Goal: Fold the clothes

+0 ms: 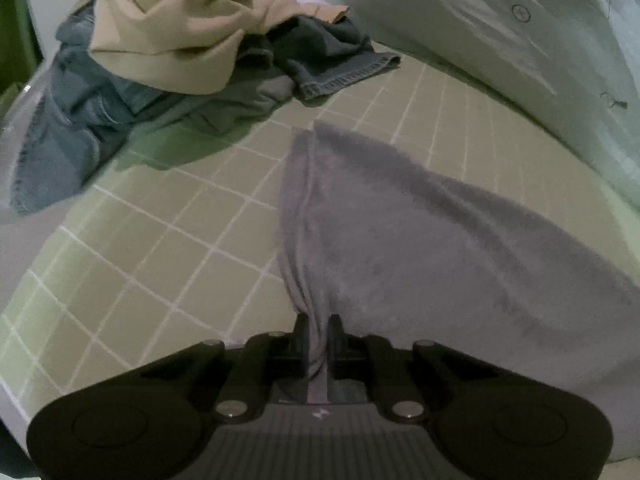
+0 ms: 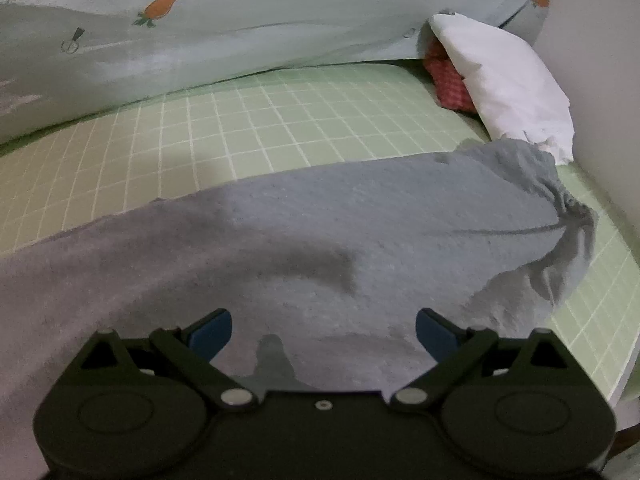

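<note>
A grey fleece garment point(image 1: 420, 240) lies spread over the green checked bed sheet point(image 1: 168, 248). My left gripper point(image 1: 319, 326) is shut on a bunched edge of it, with the cloth pinched between the two black fingers. In the right wrist view the same grey garment point(image 2: 280, 240) fills the lower half, its far end gathered into folds point(image 2: 560, 208). My right gripper point(image 2: 324, 332) hangs just above the cloth with its blue pads point(image 2: 212, 330) wide apart and nothing between them.
A pile of clothes sits at the far left: a beige garment point(image 1: 180, 28) on top of blue jeans point(image 1: 80, 120). A pale quilt with a carrot print point(image 2: 240, 32) runs along the back. A white cloth point(image 2: 504, 80) over something red lies at the right, by the wall.
</note>
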`<act>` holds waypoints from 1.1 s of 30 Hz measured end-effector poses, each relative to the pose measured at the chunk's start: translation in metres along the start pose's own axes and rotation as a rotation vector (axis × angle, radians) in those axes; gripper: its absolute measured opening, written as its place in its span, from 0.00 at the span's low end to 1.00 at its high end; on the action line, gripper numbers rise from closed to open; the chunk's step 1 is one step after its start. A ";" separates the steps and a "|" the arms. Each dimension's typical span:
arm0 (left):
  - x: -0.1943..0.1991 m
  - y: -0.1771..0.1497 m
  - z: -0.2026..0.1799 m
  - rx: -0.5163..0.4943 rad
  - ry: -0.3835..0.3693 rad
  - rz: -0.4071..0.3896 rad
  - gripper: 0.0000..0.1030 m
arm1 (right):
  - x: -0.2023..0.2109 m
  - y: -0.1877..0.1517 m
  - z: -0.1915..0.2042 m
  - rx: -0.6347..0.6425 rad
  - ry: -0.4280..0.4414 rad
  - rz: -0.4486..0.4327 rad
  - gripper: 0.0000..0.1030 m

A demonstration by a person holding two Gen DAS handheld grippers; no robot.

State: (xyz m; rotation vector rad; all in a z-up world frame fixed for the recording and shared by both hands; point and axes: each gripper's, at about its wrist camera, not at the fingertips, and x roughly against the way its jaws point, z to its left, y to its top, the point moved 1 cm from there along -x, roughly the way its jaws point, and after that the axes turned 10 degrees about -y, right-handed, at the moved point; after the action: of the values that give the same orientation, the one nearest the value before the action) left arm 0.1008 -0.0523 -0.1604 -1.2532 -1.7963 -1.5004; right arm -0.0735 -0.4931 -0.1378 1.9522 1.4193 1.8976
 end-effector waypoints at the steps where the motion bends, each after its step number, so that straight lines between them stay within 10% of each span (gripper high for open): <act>1: 0.001 0.002 -0.003 0.009 -0.018 -0.007 0.09 | 0.000 0.000 -0.004 -0.007 0.012 -0.003 0.97; 13: 0.031 0.027 -0.137 -0.124 -0.199 -0.116 0.08 | -0.008 -0.001 -0.075 -0.065 0.049 -0.024 0.97; 24: -0.015 -0.068 -0.289 -0.269 -0.303 0.079 0.12 | -0.037 0.000 -0.154 -0.041 0.039 -0.018 0.97; 33: 0.004 -0.068 -0.290 -0.143 -0.226 -0.015 0.55 | -0.071 0.018 -0.193 -0.043 0.062 -0.013 0.97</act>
State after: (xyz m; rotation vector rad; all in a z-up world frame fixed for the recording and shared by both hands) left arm -0.0143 -0.3218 -0.1094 -1.5363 -1.8683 -1.5726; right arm -0.2085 -0.6498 -0.1347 1.8764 1.3907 1.9820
